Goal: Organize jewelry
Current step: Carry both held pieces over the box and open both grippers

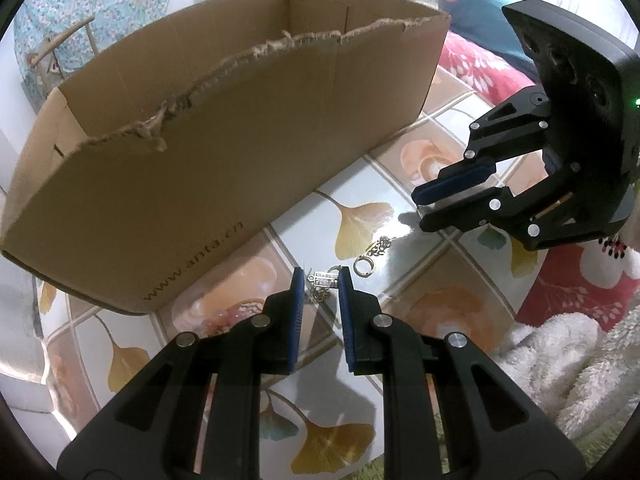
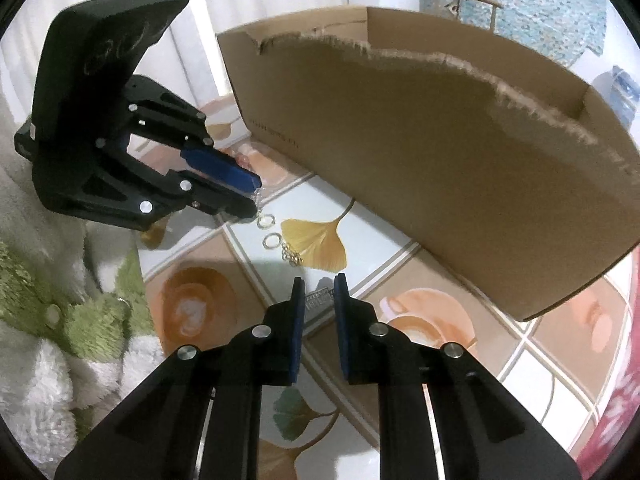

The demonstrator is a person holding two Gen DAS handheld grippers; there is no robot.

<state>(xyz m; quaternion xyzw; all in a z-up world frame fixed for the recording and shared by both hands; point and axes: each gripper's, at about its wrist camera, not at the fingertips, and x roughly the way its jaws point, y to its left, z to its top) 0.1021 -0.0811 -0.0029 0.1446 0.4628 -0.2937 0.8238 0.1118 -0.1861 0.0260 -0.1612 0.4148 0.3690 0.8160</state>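
Two claws [image 1: 322,276] [image 2: 319,282] grip charms beside the torn-edged box [image 1: 240,152].

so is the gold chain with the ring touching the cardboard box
Apart. Right wrist view: the gold chain lies on the patterned tablecloth, clear of the cardboard box, with bare cloth between them.

It looked like a home: a glossy ginkgo-leaf cloth [image 1: 362,224] covered the counter, a torn cardboard box [image 1: 224,152] stood at 11 o'clock, fluffy towels [image 1: 560,364] lay at 4 o'clock, and floral bedding [image 1: 476,58] at 2 o'clock.
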